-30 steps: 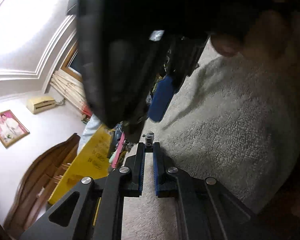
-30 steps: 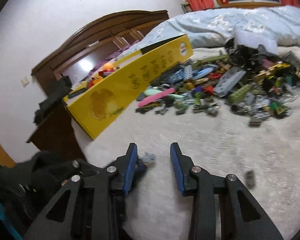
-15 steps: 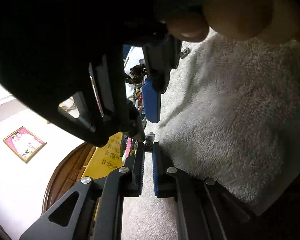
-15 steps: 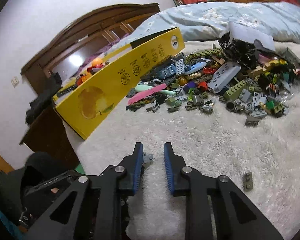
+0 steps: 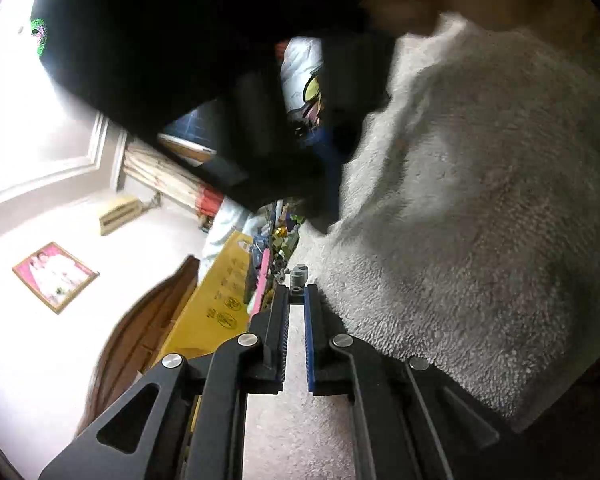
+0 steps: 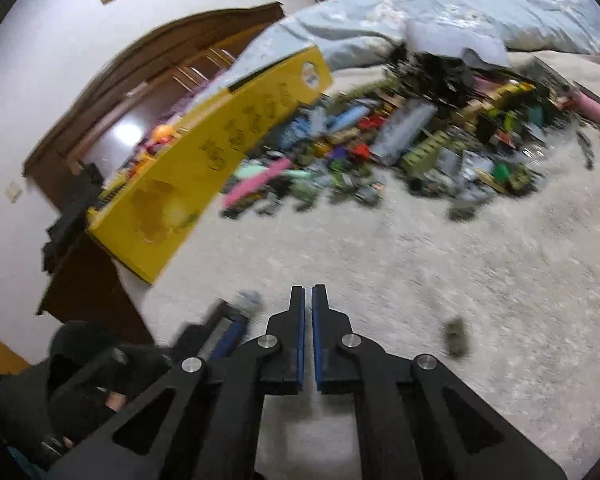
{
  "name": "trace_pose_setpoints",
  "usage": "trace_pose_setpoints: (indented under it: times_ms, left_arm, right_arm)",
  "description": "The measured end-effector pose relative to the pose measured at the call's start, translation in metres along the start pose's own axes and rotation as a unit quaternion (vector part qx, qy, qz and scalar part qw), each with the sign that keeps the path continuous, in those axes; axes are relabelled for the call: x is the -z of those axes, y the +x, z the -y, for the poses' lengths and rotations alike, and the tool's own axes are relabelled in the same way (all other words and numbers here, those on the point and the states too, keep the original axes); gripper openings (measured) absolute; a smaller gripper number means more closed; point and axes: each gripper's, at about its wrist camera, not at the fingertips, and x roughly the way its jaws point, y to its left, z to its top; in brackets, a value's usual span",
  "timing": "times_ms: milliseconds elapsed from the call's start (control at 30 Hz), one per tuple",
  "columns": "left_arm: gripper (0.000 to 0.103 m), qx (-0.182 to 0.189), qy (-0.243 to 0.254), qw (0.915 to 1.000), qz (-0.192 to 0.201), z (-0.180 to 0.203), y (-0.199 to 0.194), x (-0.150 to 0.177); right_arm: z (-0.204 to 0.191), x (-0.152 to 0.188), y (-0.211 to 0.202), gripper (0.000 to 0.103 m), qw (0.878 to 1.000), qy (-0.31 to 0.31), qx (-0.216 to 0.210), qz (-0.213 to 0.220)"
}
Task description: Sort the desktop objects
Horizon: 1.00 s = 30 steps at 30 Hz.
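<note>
Sorting is mid-step: my left gripper (image 5: pixel 295 294) pinches a small grey brick (image 5: pixel 298 280) at its tips, just beside the yellow box (image 6: pixel 203 176). My right gripper (image 6: pixel 308 294) has its jaws pressed together, seemingly on nothing. Next I carry the brick to its group. Only the right view shows the brick pile (image 6: pixel 400 148) beyond the box; the left is mostly blocked.

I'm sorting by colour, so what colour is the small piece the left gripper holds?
Grey brick; left wrist view shows it best.
</note>
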Motion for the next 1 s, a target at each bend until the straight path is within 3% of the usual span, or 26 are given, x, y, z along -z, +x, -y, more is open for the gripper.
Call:
trace_pose_setpoints:
  times_ms: [200,300,433,533,633,767,900,1000]
  left_arm:
    - [0.006,-0.025,0.046,0.9986,-0.001,0.003,0.009,-0.005]
    - [0.004,-0.031,0.060,0.9977,-0.005,0.003,0.009,-0.007]
    - [0.004,-0.029,0.056,0.9979,-0.014,-0.005,0.012,-0.009]
    - [0.003,-0.041,0.051,0.9977,-0.016,-0.008,0.012,-0.009]
    - [0.003,-0.046,0.054,0.9974,-0.011,-0.012,0.011,-0.008]
    - [0.003,-0.061,0.076,0.9953,-0.006,-0.014,0.014,-0.007]
    - [0.003,-0.071,0.092,0.9933,-0.006,-0.017,0.021,-0.002]
    - [0.003,-0.073,0.099,0.9924,-0.009,-0.021,0.023,-0.002]
  right_arm:
    - [-0.029,-0.013,-0.005,0.006,0.998,-0.067,-0.011,0.010]
    - [-0.025,-0.013,0.003,0.007,0.998,-0.059,-0.021,-0.019]
    - [-0.014,-0.014,0.003,0.009,0.999,-0.032,-0.032,-0.028]
    - [-0.005,-0.005,0.009,0.009,0.999,-0.020,0.000,-0.041]
    - [0.008,-0.001,0.013,0.008,0.999,0.017,-0.009,-0.050]
    - [-0.006,-0.016,-0.005,0.008,1.000,-0.003,-0.022,-0.005]
    - [-0.033,-0.018,0.001,0.008,0.996,-0.085,-0.002,-0.030]
    - [-0.035,-0.016,0.003,0.008,0.995,-0.095,0.013,-0.031]
